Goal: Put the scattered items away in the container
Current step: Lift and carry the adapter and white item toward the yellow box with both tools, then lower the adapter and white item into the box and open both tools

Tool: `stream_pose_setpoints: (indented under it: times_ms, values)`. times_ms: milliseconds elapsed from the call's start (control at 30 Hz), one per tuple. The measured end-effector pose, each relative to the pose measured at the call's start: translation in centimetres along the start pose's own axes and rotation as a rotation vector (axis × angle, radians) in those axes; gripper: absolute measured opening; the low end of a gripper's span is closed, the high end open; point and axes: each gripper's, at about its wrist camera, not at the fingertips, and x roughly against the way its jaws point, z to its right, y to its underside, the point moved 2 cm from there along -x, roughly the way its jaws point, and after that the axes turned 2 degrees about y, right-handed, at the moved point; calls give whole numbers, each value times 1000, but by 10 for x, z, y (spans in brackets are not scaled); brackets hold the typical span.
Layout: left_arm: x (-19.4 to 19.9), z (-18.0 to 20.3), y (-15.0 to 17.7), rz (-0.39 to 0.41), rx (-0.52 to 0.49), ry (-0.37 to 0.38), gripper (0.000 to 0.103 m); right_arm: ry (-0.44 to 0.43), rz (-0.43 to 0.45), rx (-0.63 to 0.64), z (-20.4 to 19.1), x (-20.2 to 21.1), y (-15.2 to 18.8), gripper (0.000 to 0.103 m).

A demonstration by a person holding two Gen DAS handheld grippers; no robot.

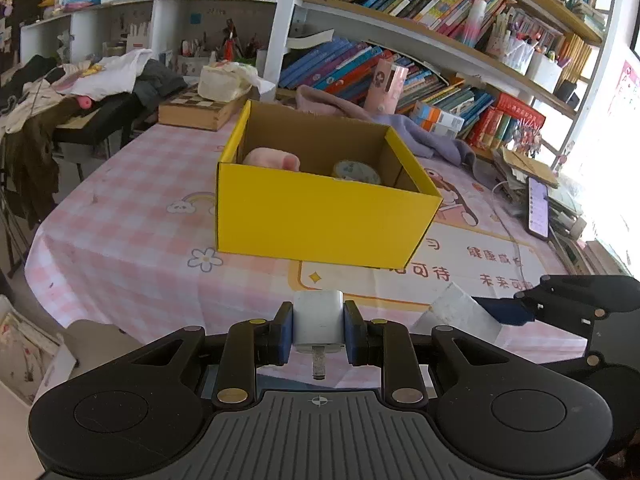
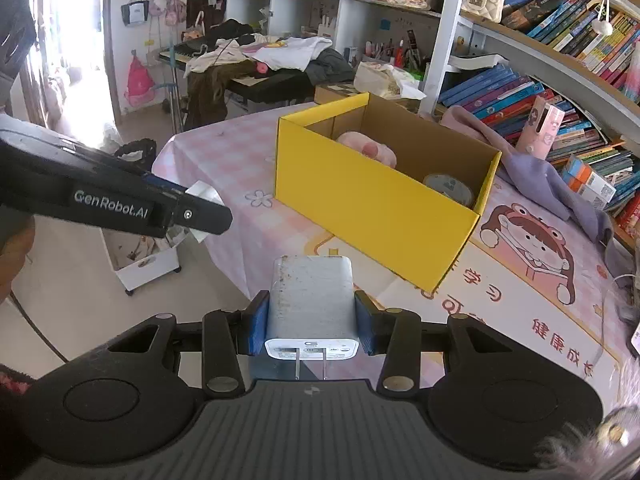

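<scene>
Box (image 1: 320,216) already holding pink toy (image 1: 272,159) and what looks like tape roll (image 1: 356,172). We are carrying last pieces: left gripper (image 1: 319,330) clamping small charger (image 1: 319,320), right gripper (image 2: 312,320) clamping bigger charger (image 2: 312,300), both short of box.

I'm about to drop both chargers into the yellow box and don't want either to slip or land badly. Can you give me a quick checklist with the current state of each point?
1. Left gripper clamped on the small white charger: ok, pads press both sides.
2. Right gripper clamped on the large white charger: ok, held squarely, prongs toward the camera.
3. Yellow box open at the top: ok.
4. Free space inside: ok, only a pink plush toy and a tape roll show.
5. Grippers over the box: not ok, both are short of its near wall.
6. Grippers apart from each other: ok, a gap shows.
</scene>
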Motion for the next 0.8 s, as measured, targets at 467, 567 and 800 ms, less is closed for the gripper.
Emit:
stream_pose_setpoints:
  times_ms: [467, 567, 800]
  values:
    - [-36, -8, -84, 100, -64, -44, 24, 0, 140, -2, 50, -39, -64, 41]
    - [-50, -11, -103, 109, -72, -50, 24, 9, 190, -26, 68, -45, -84, 41]
    - [-97, -13, -129, 53, -110, -39, 24, 41, 162, -65, 109, -93, -121, 41]
